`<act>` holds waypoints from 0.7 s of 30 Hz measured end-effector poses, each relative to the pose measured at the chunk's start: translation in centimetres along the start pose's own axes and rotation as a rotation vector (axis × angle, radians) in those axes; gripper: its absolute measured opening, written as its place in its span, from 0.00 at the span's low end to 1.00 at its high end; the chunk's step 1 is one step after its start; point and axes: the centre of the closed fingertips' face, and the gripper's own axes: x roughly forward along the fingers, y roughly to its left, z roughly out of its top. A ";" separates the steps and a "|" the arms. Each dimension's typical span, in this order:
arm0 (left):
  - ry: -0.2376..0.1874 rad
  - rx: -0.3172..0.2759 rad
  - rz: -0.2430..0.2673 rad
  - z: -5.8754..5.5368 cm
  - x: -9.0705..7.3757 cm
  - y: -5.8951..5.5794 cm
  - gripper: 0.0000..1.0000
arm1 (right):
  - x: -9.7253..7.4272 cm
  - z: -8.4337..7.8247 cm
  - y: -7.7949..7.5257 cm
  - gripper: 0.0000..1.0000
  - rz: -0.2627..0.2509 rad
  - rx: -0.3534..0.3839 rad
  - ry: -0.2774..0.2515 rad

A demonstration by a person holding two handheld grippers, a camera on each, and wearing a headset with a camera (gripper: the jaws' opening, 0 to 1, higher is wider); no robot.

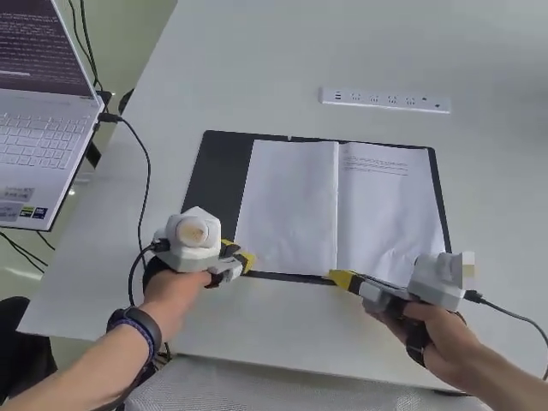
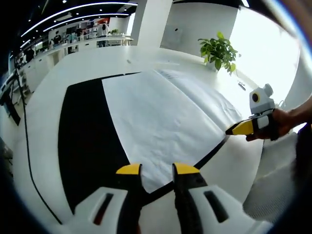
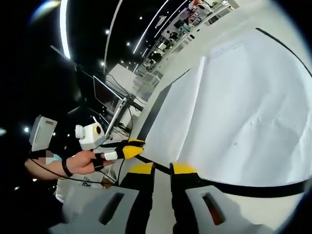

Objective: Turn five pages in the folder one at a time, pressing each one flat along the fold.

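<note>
On white workbench [image 1: 257, 51]: open folder [image 1: 221, 171], laptop [image 1: 34, 128], power strip [image 1: 385, 99].

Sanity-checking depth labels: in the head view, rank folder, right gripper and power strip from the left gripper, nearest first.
1. Folder, near edge right at the left gripper.
2. Right gripper, farther along that edge.
3. Power strip, beyond the far edge.

I saw a black folder [image 1: 224, 184] and plain white pages [image 1: 291, 214], the right one with a few thin lines of dark print up top. The left gripper [image 1: 242, 259] and right gripper [image 1: 342, 279] both read white with yellow tips. The table [image 1: 257, 68] and power strip [image 1: 385, 99] were white, the cable [image 1: 144, 175] black, and the laptop [image 1: 38, 137] silver with a dark purple screen. The plant [image 2: 219, 51] was green.
</note>
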 end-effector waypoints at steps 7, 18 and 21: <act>-0.035 -0.066 -0.027 0.7 -1.2 -0.6 0.34 | -2.6 2.0 -0.6 0.18 -0.027 -0.024 -0.066; -0.064 -0.051 -0.040 1.7 -3.4 -1.3 0.48 | -7.2 4.9 -2.0 0.36 -0.122 -0.113 -0.114; -0.083 -0.038 -0.033 2.5 -4.4 -1.3 0.50 | -8.9 5.9 -2.6 0.40 -0.165 -0.170 -0.122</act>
